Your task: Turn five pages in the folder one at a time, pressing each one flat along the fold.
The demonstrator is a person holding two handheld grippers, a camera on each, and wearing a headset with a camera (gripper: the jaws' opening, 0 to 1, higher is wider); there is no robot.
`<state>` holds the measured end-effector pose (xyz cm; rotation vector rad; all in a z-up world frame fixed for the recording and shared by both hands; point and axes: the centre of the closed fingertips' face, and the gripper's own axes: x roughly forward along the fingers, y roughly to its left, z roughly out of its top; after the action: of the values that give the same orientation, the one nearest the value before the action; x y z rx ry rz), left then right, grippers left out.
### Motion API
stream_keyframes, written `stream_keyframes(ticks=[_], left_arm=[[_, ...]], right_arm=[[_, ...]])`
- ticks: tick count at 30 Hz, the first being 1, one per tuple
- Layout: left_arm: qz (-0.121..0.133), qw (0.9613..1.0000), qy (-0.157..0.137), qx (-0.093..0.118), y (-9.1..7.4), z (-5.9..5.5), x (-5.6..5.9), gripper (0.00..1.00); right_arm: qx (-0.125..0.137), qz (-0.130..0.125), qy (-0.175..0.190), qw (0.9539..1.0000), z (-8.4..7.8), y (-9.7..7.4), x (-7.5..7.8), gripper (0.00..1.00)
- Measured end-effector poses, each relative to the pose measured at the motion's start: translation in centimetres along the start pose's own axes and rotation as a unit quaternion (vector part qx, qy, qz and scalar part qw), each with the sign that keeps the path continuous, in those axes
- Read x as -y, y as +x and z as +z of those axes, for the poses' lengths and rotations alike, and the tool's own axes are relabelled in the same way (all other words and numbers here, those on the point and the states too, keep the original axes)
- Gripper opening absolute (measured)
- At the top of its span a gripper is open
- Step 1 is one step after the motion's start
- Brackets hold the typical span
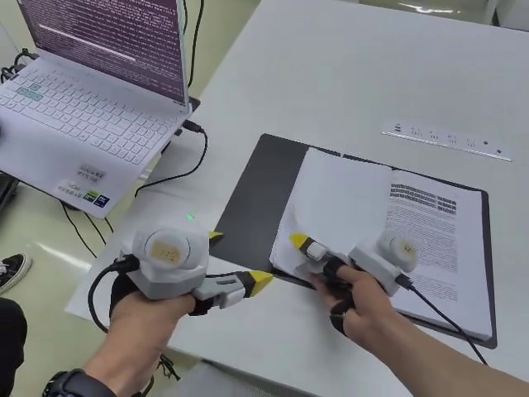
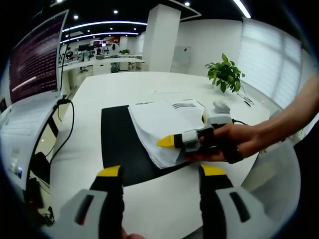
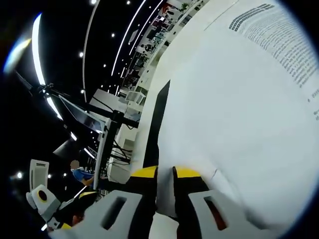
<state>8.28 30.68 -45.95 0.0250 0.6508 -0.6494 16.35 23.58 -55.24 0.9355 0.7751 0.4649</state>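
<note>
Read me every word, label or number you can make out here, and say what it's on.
Nothing can be quoted.
Laptop screen: rows of text, too small to read.
Laptop stickers: too blurred.
Printed page: dark heading block and body print, too blurred.
Lifted page: blank on the side shown.
Power strip: tiny marks, unreadable.

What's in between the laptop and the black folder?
A black cable curls over the white table between the laptop and the folder, seen in the head view.
</note>
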Motion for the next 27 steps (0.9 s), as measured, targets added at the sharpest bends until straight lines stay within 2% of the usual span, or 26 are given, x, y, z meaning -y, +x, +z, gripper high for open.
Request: stream_keyframes(ticks=[3,9,12,14,16,19,24,27], left_arm=[[0.006,1.0000,0.001,-0.008,0.1,-0.3,-0.4,0.60],[-0.002,0.9998,0.006,-0.018,0.6,-0.6,-0.4,0.62],[-0.009,0.9997,0.008,-0.020,1.1,-0.4,-0.1,0.63],[-0.015,0.9995,0.014,-0.024,1.5,-0.2,0.1,0.64],[-0.024,0.9991,0.023,-0.025,1.9,0.1,0.4,0.64],[-0.041,0.9980,0.039,-0.030,2.7,0.7,1.0,0.64],[-0.056,0.9962,0.057,-0.034,4.0,1.2,1.5,0.62],[-0.063,0.9955,0.063,-0.034,4.6,1.5,1.8,0.60]], right_arm=[[-0.002,0.002,-0.002,1.0000,-0.2,-0.1,0.0,0.12],[-0.017,0.029,-0.009,0.9994,-0.7,-0.6,-0.8,0.21],[-0.031,0.041,-0.040,0.9979,-1.2,-1.6,-1.6,0.28],[-0.029,0.050,-0.049,0.9971,-1.1,-2.2,-2.1,0.33],[-0.026,0.056,-0.055,0.9966,-0.8,-3.1,-2.4,0.34],[-0.013,0.055,-0.064,0.9963,0.1,-4.6,-2.2,0.34],[0.033,0.052,-0.059,0.9964,2.3,-7.1,-1.9,0.34],[0.048,0.049,-0.059,0.9959,3.3,-8.1,-1.7,0.34]])
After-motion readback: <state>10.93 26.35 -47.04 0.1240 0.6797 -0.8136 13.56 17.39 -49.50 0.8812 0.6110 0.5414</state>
